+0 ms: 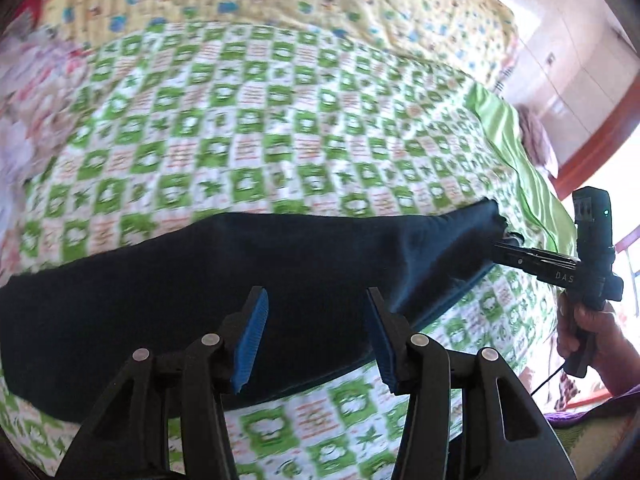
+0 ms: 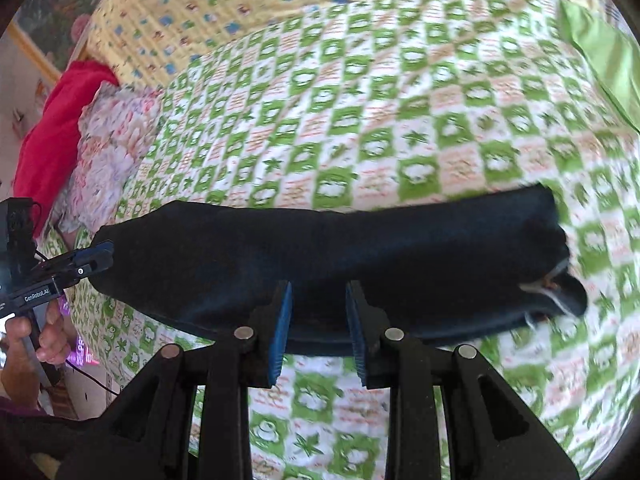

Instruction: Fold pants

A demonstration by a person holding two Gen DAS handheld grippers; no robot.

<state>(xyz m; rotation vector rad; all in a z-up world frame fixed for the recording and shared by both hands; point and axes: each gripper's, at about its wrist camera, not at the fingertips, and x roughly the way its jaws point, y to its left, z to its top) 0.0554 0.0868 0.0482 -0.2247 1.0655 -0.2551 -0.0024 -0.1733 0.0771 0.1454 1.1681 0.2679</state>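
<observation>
Dark navy pants (image 1: 200,288) lie across a green-and-white checked bedspread (image 1: 260,128), folded lengthwise. In the left wrist view my left gripper (image 1: 318,336) is open, its blue pads over the near edge of the pants. At the right of that view my right gripper (image 1: 510,240) touches the pants' end. In the right wrist view the pants (image 2: 340,256) stretch across the middle and my right gripper (image 2: 318,332) is open over their near edge. My left gripper (image 2: 98,254) shows at the pants' left end.
A yellow patterned quilt (image 2: 200,8) lies at the far side of the bed. A red cloth (image 2: 52,128) and a floral pillow (image 2: 108,152) lie at the left. A plain green sheet edge (image 1: 520,160) runs along the right side, next to wardrobe doors (image 1: 568,48).
</observation>
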